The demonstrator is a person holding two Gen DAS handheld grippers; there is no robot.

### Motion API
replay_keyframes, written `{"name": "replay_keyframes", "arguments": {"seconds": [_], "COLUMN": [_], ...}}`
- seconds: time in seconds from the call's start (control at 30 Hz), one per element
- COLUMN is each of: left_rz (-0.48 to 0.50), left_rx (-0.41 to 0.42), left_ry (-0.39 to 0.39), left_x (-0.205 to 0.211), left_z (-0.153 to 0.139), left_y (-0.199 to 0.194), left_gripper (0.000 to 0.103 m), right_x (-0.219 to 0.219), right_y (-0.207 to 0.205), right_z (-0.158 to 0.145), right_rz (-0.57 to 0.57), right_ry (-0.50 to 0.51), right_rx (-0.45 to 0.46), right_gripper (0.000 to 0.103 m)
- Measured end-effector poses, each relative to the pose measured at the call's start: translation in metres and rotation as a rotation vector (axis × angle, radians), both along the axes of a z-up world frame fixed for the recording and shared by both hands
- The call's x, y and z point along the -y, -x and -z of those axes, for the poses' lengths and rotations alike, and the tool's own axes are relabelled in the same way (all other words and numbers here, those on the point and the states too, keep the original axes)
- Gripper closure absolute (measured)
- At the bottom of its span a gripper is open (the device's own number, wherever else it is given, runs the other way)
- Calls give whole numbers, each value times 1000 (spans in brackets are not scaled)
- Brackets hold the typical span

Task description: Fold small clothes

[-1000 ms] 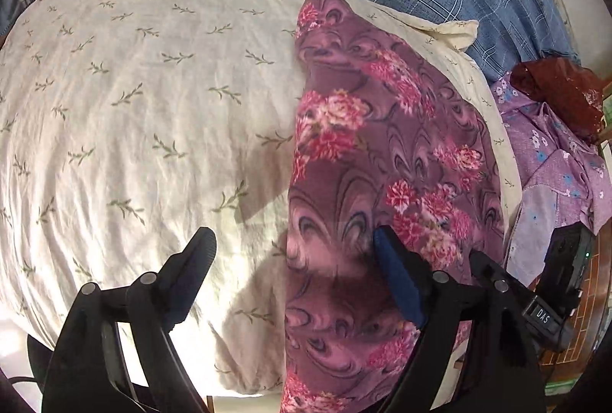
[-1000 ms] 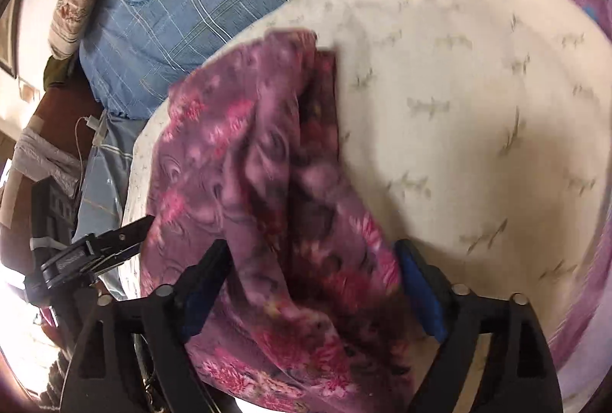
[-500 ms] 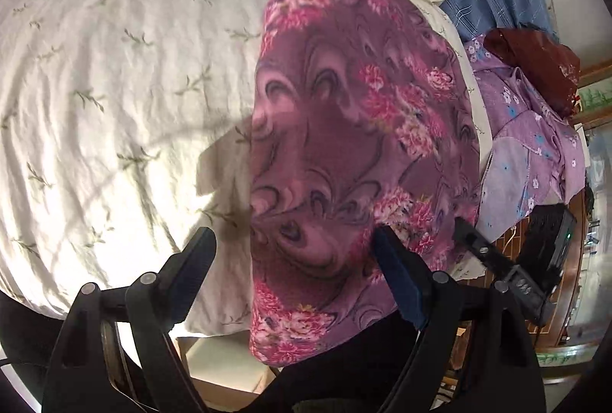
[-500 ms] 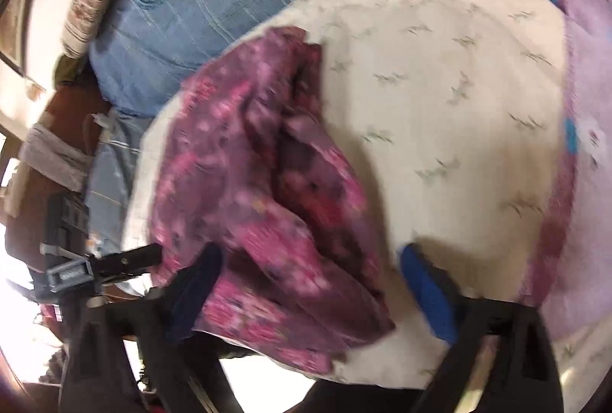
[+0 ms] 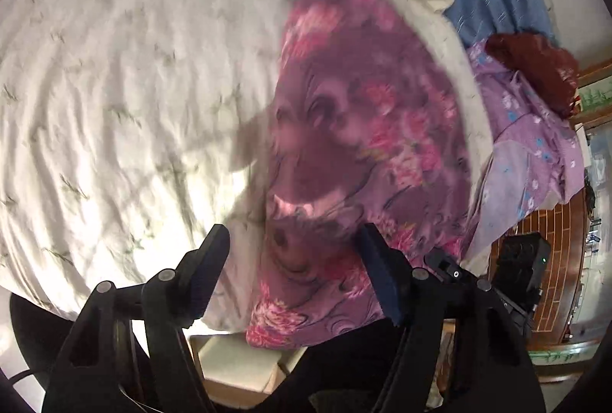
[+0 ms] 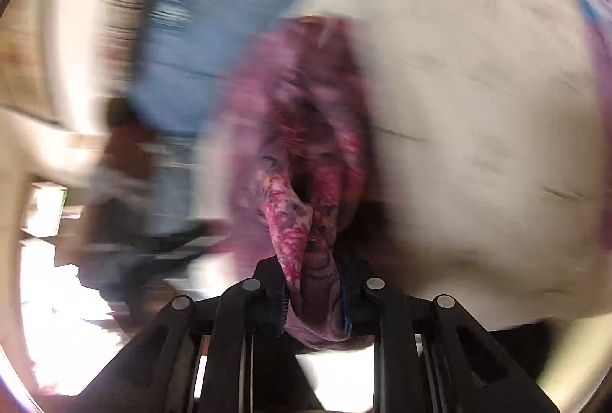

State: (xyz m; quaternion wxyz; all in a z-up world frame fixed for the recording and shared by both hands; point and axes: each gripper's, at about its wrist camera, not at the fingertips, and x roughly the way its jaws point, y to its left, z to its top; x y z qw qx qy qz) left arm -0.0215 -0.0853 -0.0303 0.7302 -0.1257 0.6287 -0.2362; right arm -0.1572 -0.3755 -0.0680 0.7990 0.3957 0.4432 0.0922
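Right hand-held gripper (image 6: 313,292) is seen clenched on a bunched edge of the purple floral garment (image 5: 355,130), which is gathered between its fingers, while the left hand-held gripper (image 5: 294,269) is held released, its jaws well apart over the garment's near end. The garment is spread ahead of the left hand-held gripper on the cream pillow (image 5: 126,99). It is judged light, limp and easily creased, best taken at corners or hems.
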Motion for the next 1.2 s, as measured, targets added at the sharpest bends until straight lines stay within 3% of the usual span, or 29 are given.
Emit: {"name": "replay_keyframes", "arguments": {"seconds": [0.03,0.07,0.17,0.23,0.3,0.37,0.4,0.43,0.47,0.53,0.6,0.67,0.73,0.8,1.03,1.1,1.17,1.2], "left_rz": [12,9,21,40,65,79,89,97,101,100,100,109,117,120,126,124,101,90], "left_rx": [18,34,83,107,134,143,147,145,137,143,199,227,243,258,281,262,262,265], "left_ry": [10,19,42,66,49,2,-26,-52,-69,-53,-79,-115,-142,-151,-165,-149,-123,-110], "left_x": [0,-2,0,5,11,19,22,23,24,21,27,32,37,40,47,42,33,26], "left_z": [1,-1,-16,-24,-26,-21,-16,-9,-5,-6,-12,-12,-8,-9,-18,-20,-27,-32], "left_y": [1,1,1,3,7,12,13,14,14,15,13,12,14,15,11,6,1,-1], "left_gripper": [34,34,33,32,31,31,31,31,31,31,31,31,30,30,30,30,30,30], "right_x": [2,3,0,-2,-4,-9,-12,-18,-25,-28,-16,-5,-2,-3,7,14,17,19], "right_y": [2,5,9,9,0,-18,-30,-41,-48,-56,-50,-56,-61,-60,-54,-55,-63,-67], "right_z": [8,6,-29,-58,-78,-78,-75,-69,-61,-52,-59,-49,-32,-30,-64,-72,-77,-78], "right_rz": [-5,-2,-16,11,19,21,19,-1,-33,-57,-19,-1,-18,-10,25,66,91,100], "right_ry": [-17,-46,69,142,169,224,257,300,324,337,279,285,266,254,259,280,303,309], "right_rx": [-15,-2,71,168,244,227,201,170,155,152,206,172,116,118,155,165,157,152], "right_gripper": [76,70,69,61,47,46,51,62,95,94,94,94,92,87,78,53,43,43]}}
